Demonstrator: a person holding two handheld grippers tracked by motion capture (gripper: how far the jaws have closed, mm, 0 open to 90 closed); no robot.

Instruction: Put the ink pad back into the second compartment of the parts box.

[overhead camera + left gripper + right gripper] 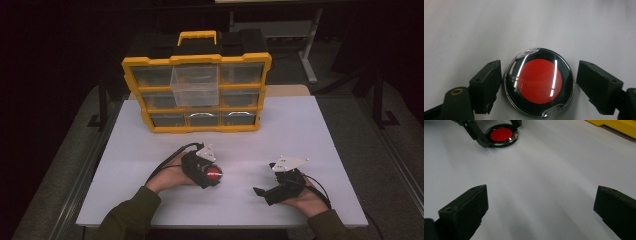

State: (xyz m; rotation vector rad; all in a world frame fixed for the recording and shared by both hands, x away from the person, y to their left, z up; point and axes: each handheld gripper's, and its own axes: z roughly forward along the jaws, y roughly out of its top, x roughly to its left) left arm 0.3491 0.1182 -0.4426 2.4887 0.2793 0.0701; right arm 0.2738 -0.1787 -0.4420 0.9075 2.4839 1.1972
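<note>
Left gripper [537, 82] has its fingers [486, 85] set narrow around the round tin [538, 81], one on each side. In the left gripper view the left finger sits just at the rim; the right finger [599, 85] shows a thin gap. So not clamped yet, as far as I can tell. Tin lies flat on the white table [300, 130], dead centre between those fingers.

Risks from here:
- Tin is a low disc with a smooth curved edge. Fingers meeting it above or below the widest line would likely squeeze it out, up or sideways.
- Contact looks uneven. If the left finger touches first, it pushes the tin across the slick table before the right one catches it.
- Flat-faced fingers on a round rim give only two thin contact lines; the tin could pivot or droop once lifted.
- Glossy lid, hard to judge grip from reflections.

Right gripper [541, 205]: fingers wide apart, nothing between them, just bare table. It sits well off to the side of the tin; the tin shows far ahead of its fingers in the right gripper view.

Materials: tin has a clear shiny lid, black ring, red centre, bright metal-looking rim with two small tabs. Fingers are matte black blocks. Table is smooth matte white. Yellow drawer box [196, 92], well beyond both sets of fingers, has clear plastic drawers, one pulled out.
</note>
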